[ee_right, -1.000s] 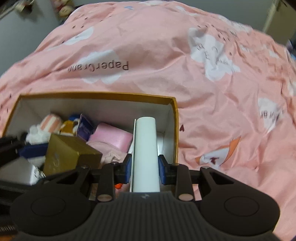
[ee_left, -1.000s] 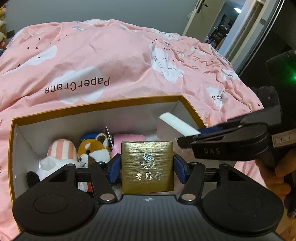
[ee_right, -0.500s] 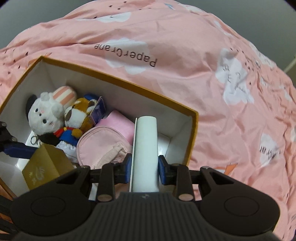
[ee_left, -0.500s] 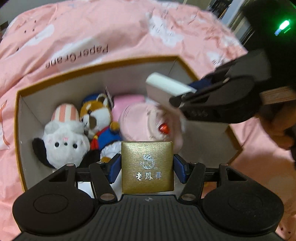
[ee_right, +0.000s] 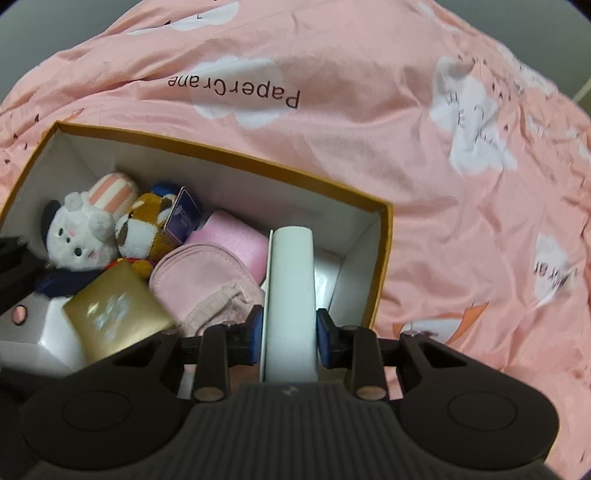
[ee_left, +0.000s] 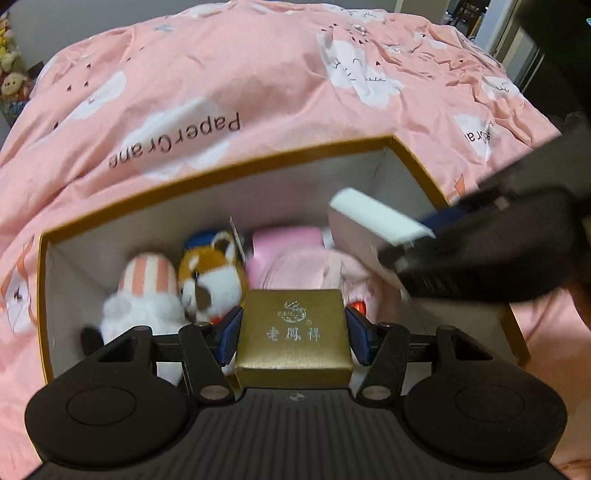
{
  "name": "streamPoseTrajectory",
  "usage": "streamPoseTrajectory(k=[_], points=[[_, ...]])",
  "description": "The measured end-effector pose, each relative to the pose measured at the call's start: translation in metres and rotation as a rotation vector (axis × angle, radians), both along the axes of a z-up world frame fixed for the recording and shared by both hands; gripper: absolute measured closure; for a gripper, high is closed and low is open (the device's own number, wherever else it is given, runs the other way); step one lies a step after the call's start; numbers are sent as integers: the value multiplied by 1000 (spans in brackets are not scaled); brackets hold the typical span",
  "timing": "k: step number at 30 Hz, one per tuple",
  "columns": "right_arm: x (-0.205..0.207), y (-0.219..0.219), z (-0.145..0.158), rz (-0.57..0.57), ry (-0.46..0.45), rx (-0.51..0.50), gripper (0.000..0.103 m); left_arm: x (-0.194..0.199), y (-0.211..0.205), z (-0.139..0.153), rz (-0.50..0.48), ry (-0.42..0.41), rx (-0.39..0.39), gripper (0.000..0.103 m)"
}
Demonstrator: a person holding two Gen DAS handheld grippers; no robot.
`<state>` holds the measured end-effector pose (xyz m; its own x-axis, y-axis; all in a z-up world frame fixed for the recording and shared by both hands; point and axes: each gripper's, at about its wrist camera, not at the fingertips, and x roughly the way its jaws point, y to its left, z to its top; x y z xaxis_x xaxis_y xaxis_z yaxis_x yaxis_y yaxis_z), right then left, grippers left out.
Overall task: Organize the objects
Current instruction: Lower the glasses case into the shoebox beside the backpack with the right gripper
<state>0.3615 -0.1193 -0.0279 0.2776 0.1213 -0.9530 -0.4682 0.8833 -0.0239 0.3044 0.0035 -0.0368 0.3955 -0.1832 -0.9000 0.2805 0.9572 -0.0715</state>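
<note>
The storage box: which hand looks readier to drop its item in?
Probably the left: its tongs hold the gold box over the storage box, while the right tongs' white case hangs near the wall.

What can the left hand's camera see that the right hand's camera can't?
Only the left wrist view shows the stuffed toys on a shelf far left, and a doorway at the top right. Only the right wrist view shows the white bunny's face and the purple tag. Both show the big box, the pink blanket, the gold box in the left gripper and the white box in the right gripper.
</note>
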Motion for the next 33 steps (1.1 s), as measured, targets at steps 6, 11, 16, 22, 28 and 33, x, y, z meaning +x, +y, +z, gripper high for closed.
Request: streamPoseTrajectory(k=[6,11,16,22,28,33], points=[[4,-26,-9,-104,144,119,72,9,-15,-9,-64,1,32,36],[1,-33,-10,-124,187,203,72,2,-12,-3,-67,-22,35,36],[-16,-10,6,9,-27,44,72,-12,5,4,-41,14,-9,36],[-11,14,1,59,-55,-46,72,-21,7,-10,-3,127,-24,36],[-7,18,-2,67,-42,-70,72,-9,-7,-33,12,180,33,36],[-3,7,-2,30,-6,-40,72,-9,-22,-34,20,120,67,36]])
